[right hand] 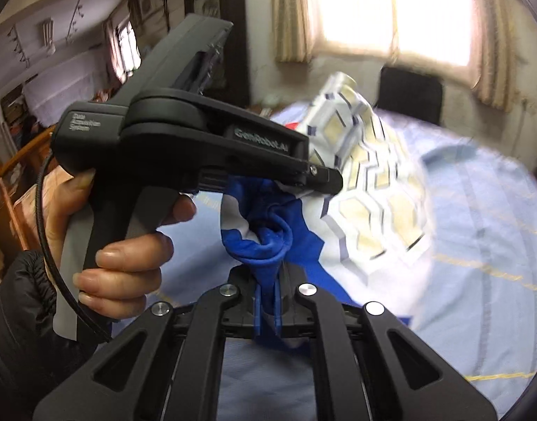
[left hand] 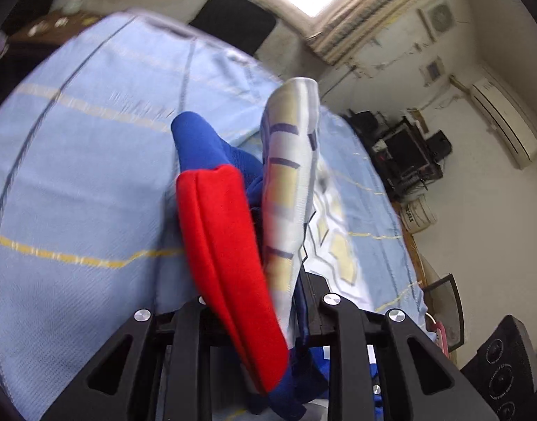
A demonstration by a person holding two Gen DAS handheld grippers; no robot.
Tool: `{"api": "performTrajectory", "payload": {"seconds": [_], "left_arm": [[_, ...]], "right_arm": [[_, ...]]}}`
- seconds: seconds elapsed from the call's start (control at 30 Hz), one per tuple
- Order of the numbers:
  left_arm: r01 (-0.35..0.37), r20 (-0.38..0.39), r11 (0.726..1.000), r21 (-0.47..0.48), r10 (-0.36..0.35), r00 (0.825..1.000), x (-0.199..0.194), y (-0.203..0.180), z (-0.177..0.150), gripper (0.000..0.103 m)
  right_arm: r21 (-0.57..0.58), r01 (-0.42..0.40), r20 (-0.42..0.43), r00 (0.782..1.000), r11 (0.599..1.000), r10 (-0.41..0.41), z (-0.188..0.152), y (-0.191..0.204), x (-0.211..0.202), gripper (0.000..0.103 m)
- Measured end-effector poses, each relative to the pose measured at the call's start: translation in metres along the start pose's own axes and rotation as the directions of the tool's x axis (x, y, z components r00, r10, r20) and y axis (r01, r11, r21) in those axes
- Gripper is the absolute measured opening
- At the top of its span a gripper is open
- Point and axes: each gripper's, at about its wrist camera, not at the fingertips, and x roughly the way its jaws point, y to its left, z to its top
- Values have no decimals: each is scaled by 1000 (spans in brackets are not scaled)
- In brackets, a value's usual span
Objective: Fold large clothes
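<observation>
Both grippers clamp garment (right hand: 373,189) | left gripper (left hand: 264,301) | right gripper (right hand: 268,301) | above bed (left hand: 75,175)

Left tongs (right hand: 324,179) clamped, hand (right hand: 124,252) gripping handle, right tongs (right hand: 268,312) seemingly closed

The garment (left hand: 229,231) hides the left hand-held gripper's (left hand: 268,301) fingertips; bedsheet (left hand: 75,182) seems motion-blurred.

Readable on the side of the left tool (right hand: 326,177), seen from the right wrist view: "GenRobot.AI" in pale raised letters. On its rear housing, a small three-line label, blurred, probably "Data Acquisition System". On a white bucket (left hand: 420,214) by the wall in the left wrist view: dark print, too small to read.
</observation>
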Motion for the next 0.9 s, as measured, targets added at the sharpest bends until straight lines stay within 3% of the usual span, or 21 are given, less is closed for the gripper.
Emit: {"api": "performTrajectory", "payload": {"seconds": [0.13, 0.17, 0.3, 0.37, 0.47, 0.53, 0.6, 0.67, 0.77, 0.83, 0.9], "left_arm": [[19, -33, 998, -66, -21, 999, 18, 32, -2, 30], [16, -31, 998, -57, -18, 999, 18, 31, -1, 31], [-49, -16, 997, -54, 48, 999, 17, 36, -1, 56], [-40, -4, 997, -71, 40, 999, 8, 40, -1, 56], [-60, 49, 996, -59, 63, 997, -13, 38, -2, 53], [-97, 110, 994, -41, 101, 989, -33, 31, -7, 52], [-92, 171, 995, -23, 95, 981, -57, 24, -14, 52], [-66, 200, 998, 6, 63, 978, -69, 13, -24, 52], [-93, 154, 993, 79, 80, 985, -53, -8, -39, 52], [-150, 85, 983, 107, 141, 986, -29, -12, -44, 52], [-212, 38, 969, 126, 209, 977, -2, -17, -47, 55]], "right_arm": [[95, -53, -130, 989, 994, 66, -10, -11, 44, 2], [104, -56, -138, 988, 993, 71, -12, -12, 48, 2], [109, -57, -144, 987, 992, 72, -10, -15, 53, 2], [106, -56, -142, 987, 993, 71, -9, -13, 52, 3], [137, -124, -105, 985, 983, 139, -10, -13, 36, 9], [162, -179, -68, 979, 970, 192, -13, -30, 19, 20], [154, -188, 1, 982, 970, 190, -12, -36, -10, 34], [142, -166, 72, 985, 976, 157, -12, -48, -39, 38], [171, -113, 108, 990, 979, 96, -11, -68, -58, 37], [188, -60, 87, 995, 980, 45, -9, -80, -51, 19], [215, -47, 43, 998, 975, 39, -14, -94, -36, 13]]}}
